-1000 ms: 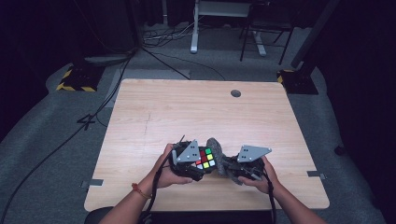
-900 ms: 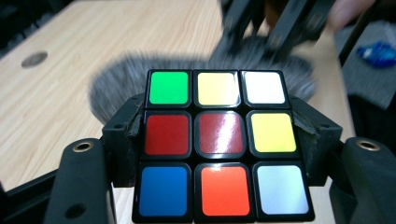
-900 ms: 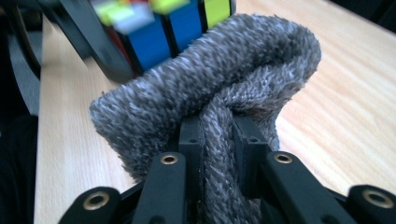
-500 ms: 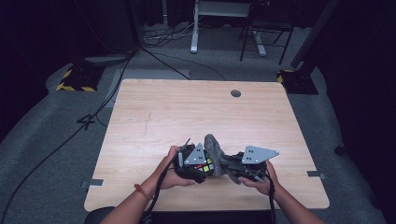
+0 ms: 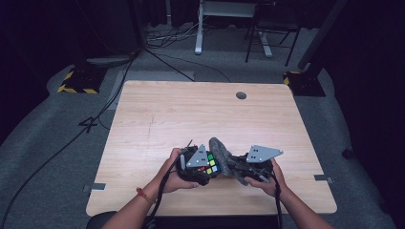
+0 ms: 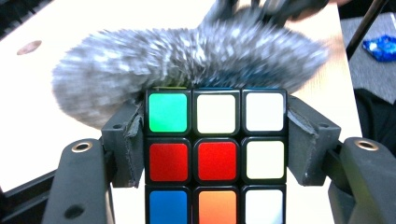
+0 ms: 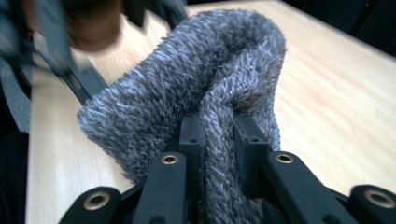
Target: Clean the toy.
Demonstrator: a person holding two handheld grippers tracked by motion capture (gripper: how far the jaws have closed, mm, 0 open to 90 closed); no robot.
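Note:
A Rubik's cube [image 6: 216, 149] with green, white, red, blue and orange stickers sits clamped between the two jaws of my left gripper [image 5: 200, 167], near the table's front edge in the high view, where the cube [image 5: 209, 164] shows its coloured top. My right gripper [image 7: 218, 140] is shut on a fold of a fuzzy grey cloth [image 7: 196, 88]. The cloth [image 5: 220, 151] lies against the far side of the cube, between the two grippers; in the left gripper view the cloth [image 6: 187, 60] is blurred right behind the cube. The right gripper [image 5: 241, 169] is just right of the cube.
The light wooden table [image 5: 191, 119] has a round cable hole [image 5: 241, 95] at its far side. Both hands work close to the front edge. Cables and yellow-black striped feet [image 5: 76, 83] lie on the grey floor beyond.
The cloth has come up against the cube and now stands over its far side. The left gripper has turned the cube slightly, and both hands have shifted a little to the right.

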